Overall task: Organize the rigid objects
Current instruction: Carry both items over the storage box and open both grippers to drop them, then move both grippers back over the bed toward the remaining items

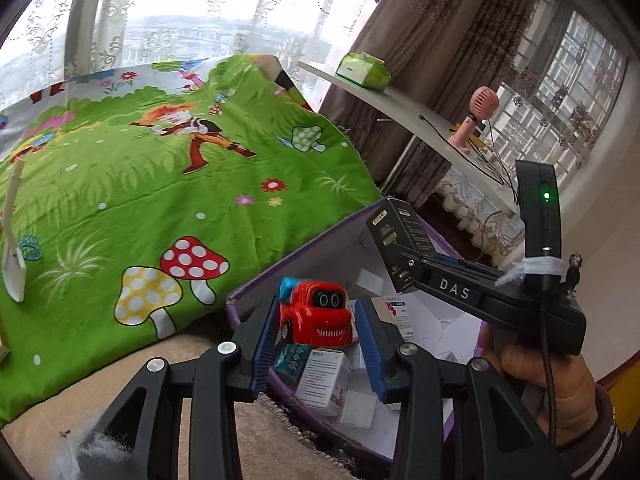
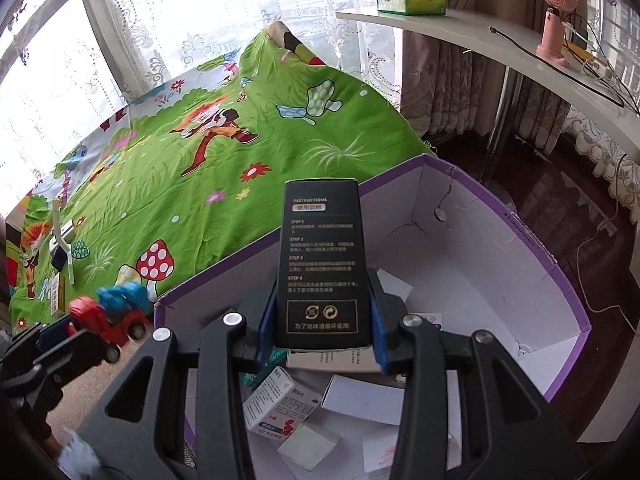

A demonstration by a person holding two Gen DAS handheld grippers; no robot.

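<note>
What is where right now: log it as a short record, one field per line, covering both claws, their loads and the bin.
left claw: toy car between its fingers, whether gripped unclear
toy car: red, above the box's near rim
right claw: shut on black carton
black carton: upright, over the box
purple box: open, small cartons inside
bedspread: green, behind the box

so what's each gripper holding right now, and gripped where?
Left gripper: red toy car, pads on its two sides. Right gripper: black box, clamped across its lower end.
</note>
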